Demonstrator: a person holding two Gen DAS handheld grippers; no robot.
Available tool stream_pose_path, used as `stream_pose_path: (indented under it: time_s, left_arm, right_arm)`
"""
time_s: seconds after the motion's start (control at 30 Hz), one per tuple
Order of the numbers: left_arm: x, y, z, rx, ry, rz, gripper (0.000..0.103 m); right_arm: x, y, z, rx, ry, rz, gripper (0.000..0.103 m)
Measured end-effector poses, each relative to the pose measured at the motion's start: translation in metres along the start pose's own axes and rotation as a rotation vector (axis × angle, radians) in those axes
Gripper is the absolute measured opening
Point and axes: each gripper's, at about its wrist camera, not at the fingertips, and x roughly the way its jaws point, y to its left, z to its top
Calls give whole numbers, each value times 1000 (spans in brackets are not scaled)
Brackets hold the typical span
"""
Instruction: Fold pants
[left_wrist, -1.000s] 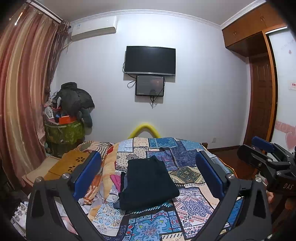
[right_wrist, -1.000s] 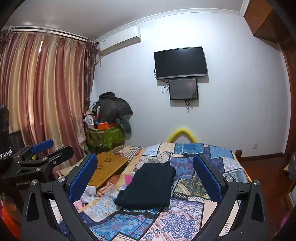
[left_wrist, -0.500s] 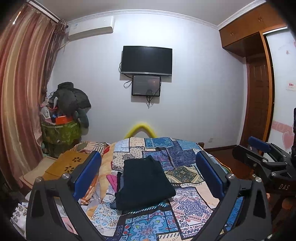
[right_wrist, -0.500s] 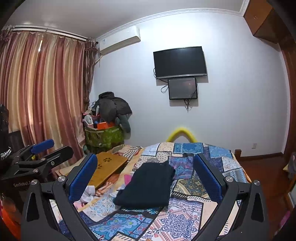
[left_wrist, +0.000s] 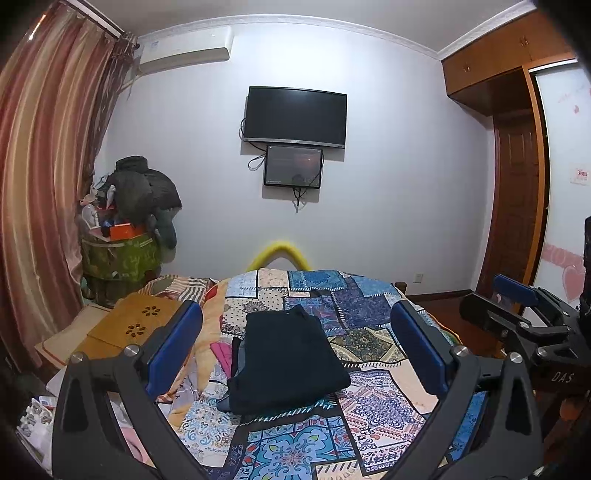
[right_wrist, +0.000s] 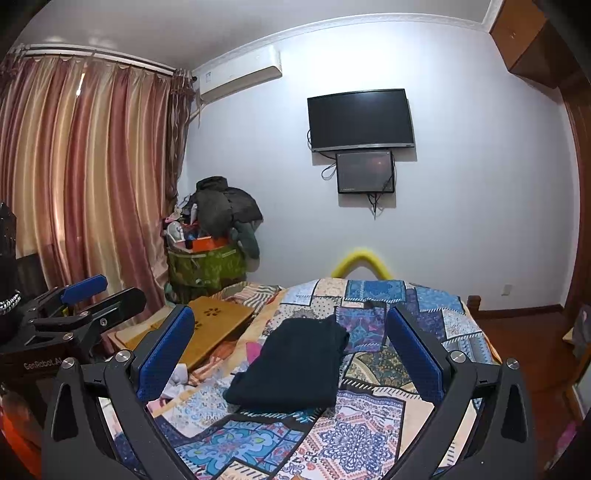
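The folded black pants (left_wrist: 286, 360) (right_wrist: 291, 363) lie on the patchwork bedspread (left_wrist: 373, 402) (right_wrist: 369, 417). The left gripper (left_wrist: 295, 350) and right gripper (right_wrist: 291, 354) hover above, jaws spread wide, gripping nothing.

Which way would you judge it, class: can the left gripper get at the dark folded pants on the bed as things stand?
Probably yes: the left gripper is open, holds nothing, and nothing lies between it and the pants atop the quilt.
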Motion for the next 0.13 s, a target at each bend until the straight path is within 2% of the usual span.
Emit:
stream_pose_path:
  time_s: [0.13]
  left_arm:
    - [4, 7, -4, -6, 14, 7, 103]
  right_arm:
    - [5, 6, 0, -11, 18, 8, 103]
